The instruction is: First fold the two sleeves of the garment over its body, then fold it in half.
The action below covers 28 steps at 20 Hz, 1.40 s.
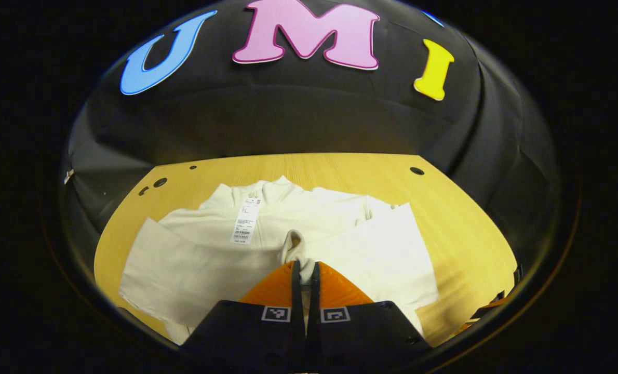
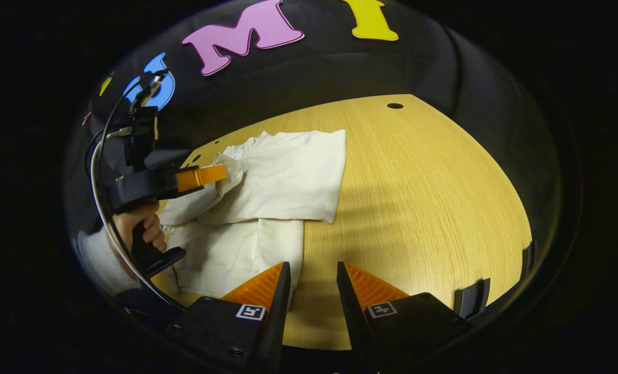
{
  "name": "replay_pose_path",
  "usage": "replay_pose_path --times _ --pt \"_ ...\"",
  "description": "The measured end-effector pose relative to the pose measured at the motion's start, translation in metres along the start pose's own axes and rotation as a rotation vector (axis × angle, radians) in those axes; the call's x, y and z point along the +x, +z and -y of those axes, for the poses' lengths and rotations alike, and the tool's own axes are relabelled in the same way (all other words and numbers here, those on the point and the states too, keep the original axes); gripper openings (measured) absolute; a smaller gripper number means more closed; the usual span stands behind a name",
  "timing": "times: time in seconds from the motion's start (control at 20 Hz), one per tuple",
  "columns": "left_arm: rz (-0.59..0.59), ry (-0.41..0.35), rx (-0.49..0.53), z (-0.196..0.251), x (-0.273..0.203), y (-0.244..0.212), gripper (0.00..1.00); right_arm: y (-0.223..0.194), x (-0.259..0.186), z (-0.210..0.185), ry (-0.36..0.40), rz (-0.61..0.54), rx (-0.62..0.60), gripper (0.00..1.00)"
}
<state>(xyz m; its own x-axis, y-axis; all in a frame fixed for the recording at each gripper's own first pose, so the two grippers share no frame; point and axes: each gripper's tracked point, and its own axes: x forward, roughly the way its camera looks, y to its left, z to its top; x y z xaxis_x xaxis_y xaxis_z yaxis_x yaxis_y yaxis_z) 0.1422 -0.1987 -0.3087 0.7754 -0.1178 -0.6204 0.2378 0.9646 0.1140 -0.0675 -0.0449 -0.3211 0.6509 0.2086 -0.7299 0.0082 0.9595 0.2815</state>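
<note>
Your left gripper [image 1: 304,272] pinched the left sleeve [image 1: 293,249] over the cream sweatshirt [image 2: 288,176]; your right gripper [image 2: 313,283] hung apart. Next, release, then halve.

You can see a white paper tag [image 1: 246,221] lying on the cream garment [image 1: 195,259] near its collar, printed with small lines and a barcode, too small to read. In the left gripper view, each finger of the left gripper [image 1: 304,267] carries a square black-and-white marker [image 1: 276,313]; these hold patterns, not words.
</note>
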Motion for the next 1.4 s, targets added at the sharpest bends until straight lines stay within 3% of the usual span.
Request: replay_pose_path --times 0.2,0.3,0.35,0.4,0.45,0.5,0.6,0.75,1.0,1.35,1.4 --pt "-0.005 0.034 -0.003 0.007 0.008 -0.007 0.11 0.002 0.002 0.005 0.004 -0.009 -0.005 0.55" --pt "-0.038 0.018 0.019 0.014 0.013 -0.015 0.16 0.003 0.004 0.006 0.005 -0.011 -0.005 0.56" --pt "-0.050 0.002 0.024 0.019 0.013 -0.019 0.25 0.003 0.003 0.006 0.005 -0.012 -0.004 0.55" --pt "-0.044 0.000 0.032 0.019 0.013 -0.018 0.22 0.003 0.004 0.006 0.005 -0.012 -0.005 0.55" --pt "-0.039 -0.004 0.041 0.021 0.012 -0.016 0.32 0.002 0.004 0.005 0.005 -0.012 -0.006 0.55" --pt "-0.039 -0.004 0.051 0.021 0.010 -0.016 0.49 0.002 0.004 0.005 0.006 -0.011 -0.006 0.55" --pt "-0.046 -0.010 0.076 0.022 0.005 -0.019 0.67 0.002 0.005 0.001 0.008 -0.011 -0.007 0.55" --pt "-0.042 -0.021 0.104 0.019 -0.004 -0.020 0.82 0.001 0.004 -0.005 0.012 -0.011 -0.017 0.56" --pt "-0.001 -0.095 0.092 0.013 -0.048 -0.012 0.82 -0.001 0.005 -0.017 0.021 -0.012 -0.027 0.56" --pt "-0.055 -0.043 0.024 -0.056 -0.120 -0.055 0.82 -0.013 0.005 -0.031 0.047 -0.032 -0.057 0.55" --pt "-0.067 -0.038 0.015 -0.064 -0.129 -0.064 0.82 -0.017 0.004 -0.033 0.052 -0.042 -0.064 0.66"
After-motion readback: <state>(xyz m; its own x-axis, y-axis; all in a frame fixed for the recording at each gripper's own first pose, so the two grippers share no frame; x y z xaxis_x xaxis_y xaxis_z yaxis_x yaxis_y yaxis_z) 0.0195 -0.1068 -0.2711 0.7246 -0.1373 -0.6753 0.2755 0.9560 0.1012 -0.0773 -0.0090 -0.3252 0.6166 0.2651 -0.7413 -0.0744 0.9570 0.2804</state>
